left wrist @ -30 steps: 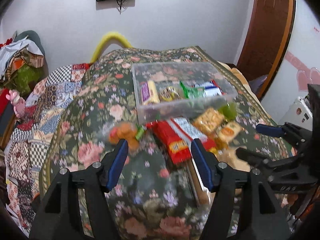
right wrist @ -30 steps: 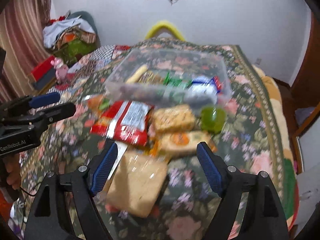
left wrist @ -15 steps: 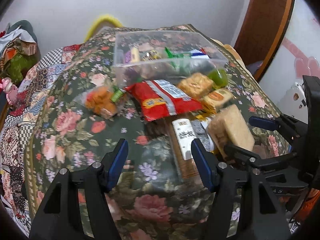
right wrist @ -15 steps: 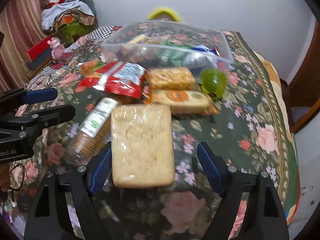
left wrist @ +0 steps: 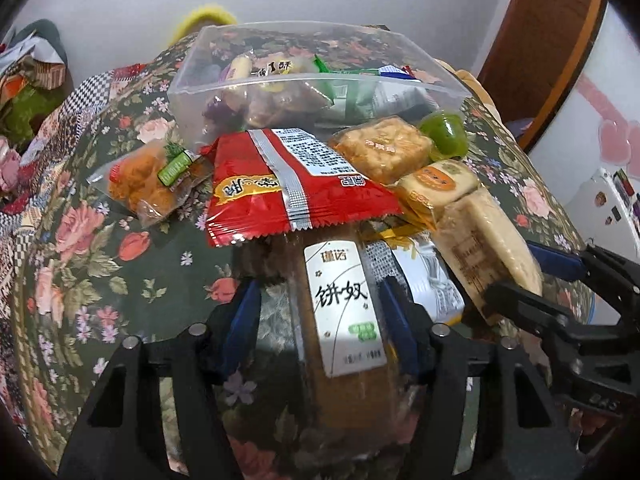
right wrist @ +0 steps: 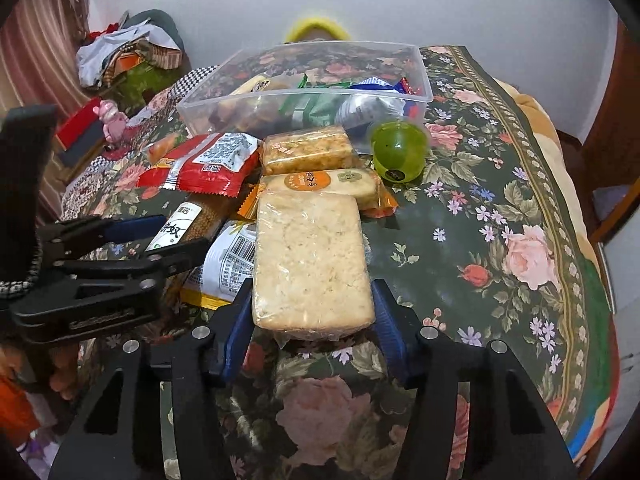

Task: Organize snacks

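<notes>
A clear plastic bin with several snacks stands at the back of the floral table. In front lie a red packet, an orange snack bag, a rice cracker bar, a green jelly cup and a round-label cake. My left gripper is open around a long biscuit sleeve with a white label. My right gripper is open around a pale wrapped rice cake block, its pads close to both sides.
A yellow-edged packet lies between the two grippers. The table's right edge drops to a wooden door area. Piled clothes and a pink toy lie to the left, beyond the table.
Both grippers have moved forward and down over the snacks. The left now straddles the biscuit sleeve and the right straddles the rice cake block.
</notes>
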A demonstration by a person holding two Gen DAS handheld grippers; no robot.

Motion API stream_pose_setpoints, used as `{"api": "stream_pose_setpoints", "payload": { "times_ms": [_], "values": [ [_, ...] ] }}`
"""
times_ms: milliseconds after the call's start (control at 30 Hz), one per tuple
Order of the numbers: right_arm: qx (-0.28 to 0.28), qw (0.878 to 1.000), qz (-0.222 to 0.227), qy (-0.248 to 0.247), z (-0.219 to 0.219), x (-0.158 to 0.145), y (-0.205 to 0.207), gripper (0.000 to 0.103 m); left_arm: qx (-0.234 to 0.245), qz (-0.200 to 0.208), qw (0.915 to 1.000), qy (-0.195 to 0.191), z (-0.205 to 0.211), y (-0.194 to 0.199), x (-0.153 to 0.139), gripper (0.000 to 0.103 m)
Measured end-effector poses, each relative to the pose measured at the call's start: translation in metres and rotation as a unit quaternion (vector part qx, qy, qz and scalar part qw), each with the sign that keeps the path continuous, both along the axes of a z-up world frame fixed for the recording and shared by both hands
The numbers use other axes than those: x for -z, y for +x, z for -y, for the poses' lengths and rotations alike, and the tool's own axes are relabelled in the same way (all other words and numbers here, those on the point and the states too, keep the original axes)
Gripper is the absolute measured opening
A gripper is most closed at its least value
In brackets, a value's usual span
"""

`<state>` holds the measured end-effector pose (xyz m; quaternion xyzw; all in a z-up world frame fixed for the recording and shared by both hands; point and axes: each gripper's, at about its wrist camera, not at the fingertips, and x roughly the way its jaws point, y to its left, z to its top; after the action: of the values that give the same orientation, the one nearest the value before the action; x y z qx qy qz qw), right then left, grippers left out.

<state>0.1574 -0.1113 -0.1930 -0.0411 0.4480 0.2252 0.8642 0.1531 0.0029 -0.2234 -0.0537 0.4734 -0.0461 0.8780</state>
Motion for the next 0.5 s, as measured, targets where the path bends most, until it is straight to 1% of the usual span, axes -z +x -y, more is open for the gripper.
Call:
{"api": "stream_pose_setpoints", "payload": {
  "times_ms": [33, 100, 300, 500],
  "values": [
    [0.001, 1.0, 0.001, 0.002, 0.0, 0.0, -0.001, 0.052, 0.0, 0.001, 1.0, -0.004, 0.0, 0.001, 0.001, 0.054],
    [0.002, 1.0, 0.001, 0.004, 0.002, -0.001, 0.0, 0.052, 0.005, 0.002, 0.9999, -0.014, -0.001, 0.001, 0.002, 0.04],
    [0.007, 1.0, 0.004, 0.008, 0.006, -0.006, -0.001, 0.052, 0.022, 0.001, 0.9998, -0.004, 0.001, -0.006, -0.001, 0.038],
    [0.014, 1.0, 0.009, 0.012, 0.011, -0.015, -0.005, 0.051, 0.037, 0.006, 0.9993, 0.0, 0.001, -0.026, -0.011, 0.038]
  ]
}}
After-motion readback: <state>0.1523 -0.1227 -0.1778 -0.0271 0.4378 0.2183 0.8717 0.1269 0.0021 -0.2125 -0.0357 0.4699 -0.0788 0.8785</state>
